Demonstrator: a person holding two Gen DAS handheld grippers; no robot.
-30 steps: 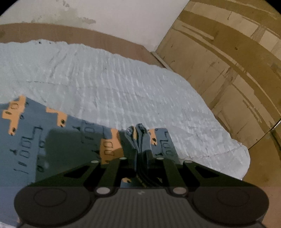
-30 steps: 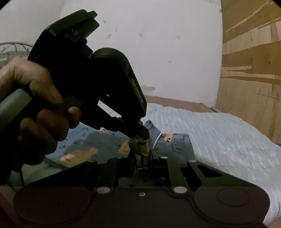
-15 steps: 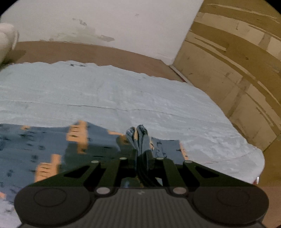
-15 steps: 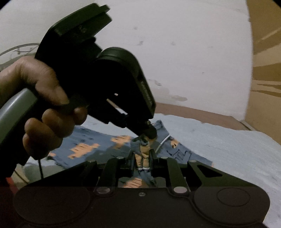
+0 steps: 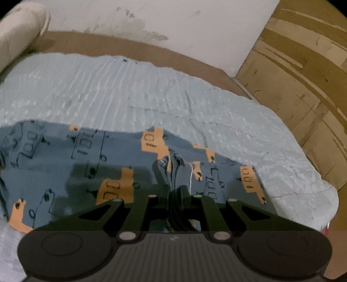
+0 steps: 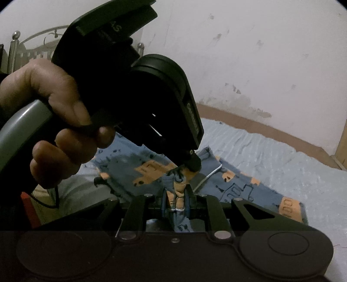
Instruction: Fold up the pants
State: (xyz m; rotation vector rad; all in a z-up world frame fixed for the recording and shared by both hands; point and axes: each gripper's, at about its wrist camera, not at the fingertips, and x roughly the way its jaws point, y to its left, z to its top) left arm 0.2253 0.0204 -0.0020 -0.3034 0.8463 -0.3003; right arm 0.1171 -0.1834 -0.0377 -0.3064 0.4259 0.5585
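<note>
The pants (image 5: 91,164) are blue-grey with orange patches and black line prints. They lie spread on a pale blue bedsheet (image 5: 134,97). My left gripper (image 5: 173,193) is shut on a bunched fold of the pants, held just above the rest of the cloth. My right gripper (image 6: 176,201) is shut on another bunched fold of the pants (image 6: 245,186). The left gripper (image 6: 193,162) shows in the right wrist view, held by a hand (image 6: 56,130) right in front of my right fingers. A white drawstring (image 6: 208,175) hangs from the cloth.
A brown bed frame edge (image 5: 164,54) runs behind the sheet below a stained white wall (image 5: 151,19). Wooden panels (image 5: 303,65) stand at the right. A cream bolster (image 5: 19,36) lies at the far left. A metal headboard (image 6: 32,45) shows behind the hand.
Both grippers have moved with the gathered cloth still gripped. More of the pants now lies spread ahead of the left gripper, and the bolster has come into view at left.
</note>
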